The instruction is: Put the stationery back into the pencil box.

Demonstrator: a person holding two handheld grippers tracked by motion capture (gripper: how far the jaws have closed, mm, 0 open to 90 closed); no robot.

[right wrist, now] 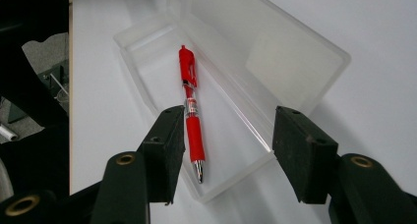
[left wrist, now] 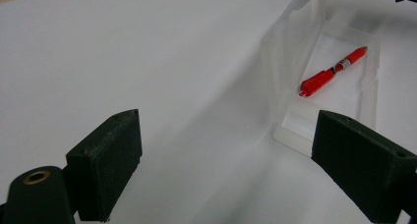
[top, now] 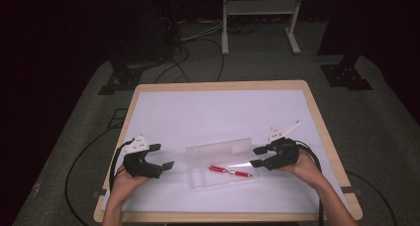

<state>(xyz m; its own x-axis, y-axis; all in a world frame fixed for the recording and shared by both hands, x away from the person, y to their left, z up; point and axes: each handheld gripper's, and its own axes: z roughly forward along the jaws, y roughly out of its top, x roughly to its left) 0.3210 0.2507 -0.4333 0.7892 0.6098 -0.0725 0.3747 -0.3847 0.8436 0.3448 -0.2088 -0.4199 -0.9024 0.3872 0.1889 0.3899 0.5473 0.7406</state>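
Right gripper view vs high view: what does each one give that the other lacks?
Right gripper view alone: the pen's silver tip and clip in detail, its open jaws framing the case end. High view alone: both hands, left gripper, right gripper, table edges, floor cables. Shared: red pen lying in the open clear case.

White table (top: 198, 107) bears an open, seemingly plastic case (top: 218, 179).

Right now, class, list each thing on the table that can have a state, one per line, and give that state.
Clear plastic case: open, lid standing up at the far side.
Red pen: lying flat inside the case, not held.
Left claw: open, holding nothing.
Right claw: open, at the case's end, holding nothing.
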